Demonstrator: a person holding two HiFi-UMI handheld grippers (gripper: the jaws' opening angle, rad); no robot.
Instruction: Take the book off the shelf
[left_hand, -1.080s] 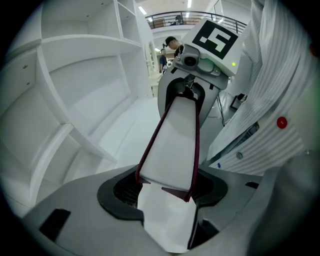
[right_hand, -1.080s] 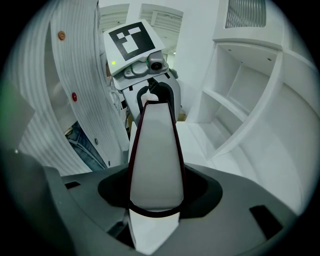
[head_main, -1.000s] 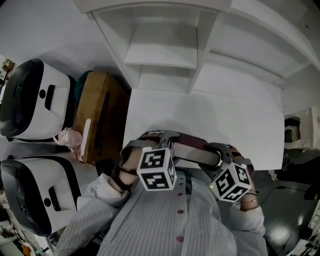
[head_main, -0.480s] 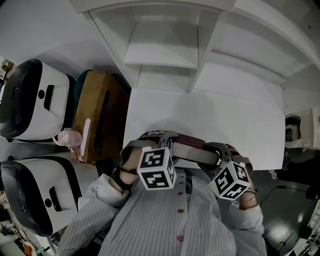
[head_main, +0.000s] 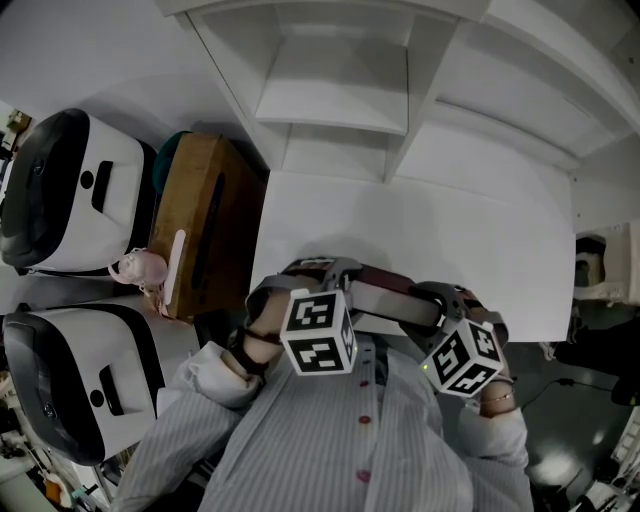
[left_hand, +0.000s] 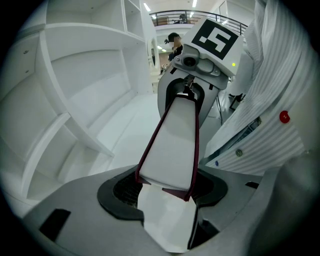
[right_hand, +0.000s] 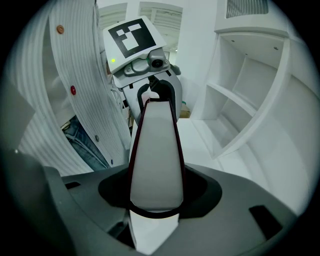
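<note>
A thin book (head_main: 385, 296) with a dark red cover and white page edges hangs level in front of the person's striped shirt, just off the near edge of the white tabletop (head_main: 420, 225). My left gripper (head_main: 305, 275) is shut on the book's left end (left_hand: 172, 145). My right gripper (head_main: 440, 303) grips the other end (right_hand: 152, 160), and its jaws are closing slightly on the book between them. Each gripper view looks along the book to the opposite gripper: the right gripper (left_hand: 192, 90) and the left gripper (right_hand: 150, 92). The white shelf unit (head_main: 340, 90) stands behind the tabletop with bare compartments.
A brown wooden box (head_main: 205, 225) stands left of the tabletop, with a small pink object (head_main: 140, 268) beside it. Two white and black machines (head_main: 70, 190) (head_main: 70, 385) sit further left. Dark floor lies to the right of the tabletop.
The head view has shifted slightly. The book and both grippers stay in nearly the same place at the person's chest.
</note>
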